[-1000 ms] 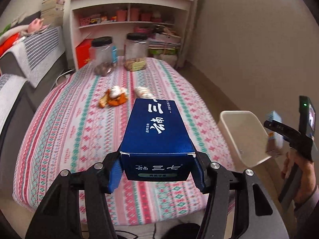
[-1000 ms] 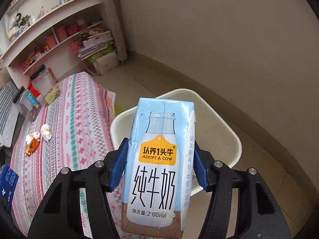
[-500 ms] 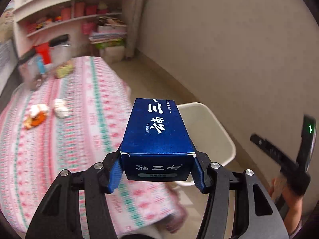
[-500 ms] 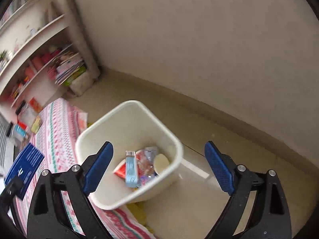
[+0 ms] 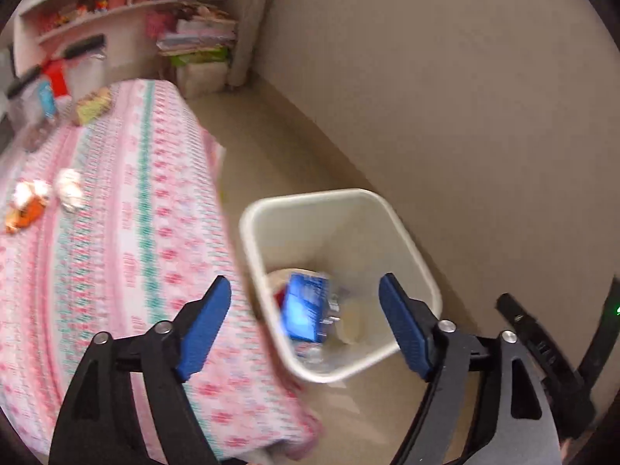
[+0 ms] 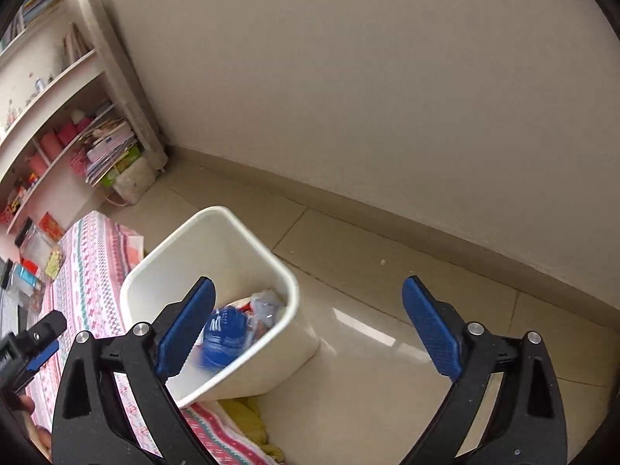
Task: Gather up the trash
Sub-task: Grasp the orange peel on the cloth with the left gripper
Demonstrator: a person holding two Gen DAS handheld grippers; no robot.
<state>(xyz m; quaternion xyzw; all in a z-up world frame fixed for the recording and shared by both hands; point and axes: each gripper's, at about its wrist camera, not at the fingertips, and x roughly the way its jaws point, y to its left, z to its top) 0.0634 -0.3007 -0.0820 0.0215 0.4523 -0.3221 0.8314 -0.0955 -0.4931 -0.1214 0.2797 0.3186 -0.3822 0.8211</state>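
Note:
A white trash bin (image 5: 403,228) stands on the floor beside the table; it also shows in the right wrist view (image 6: 217,232). A dark blue box (image 5: 304,312) lies blurred inside it among other trash, and shows in the right wrist view (image 6: 224,335) too. My left gripper (image 5: 306,325) is open and empty above the bin. My right gripper (image 6: 310,329) is open and empty, above the bin's right side. Orange peel (image 5: 23,213) and crumpled white tissue (image 5: 69,192) lie on the table's striped cloth (image 5: 128,232).
Clear jars (image 5: 83,69) stand at the table's far end. A white shelf unit (image 6: 58,128) with books and boxes stands against the far wall. A beige wall (image 6: 387,77) runs close behind the bin. A yellow cloth (image 6: 248,414) lies on the floor by the bin.
My left gripper opened and let go of the blue box, which dropped into the bin. My right gripper, open since releasing the milk carton, shifted slightly over the bin.

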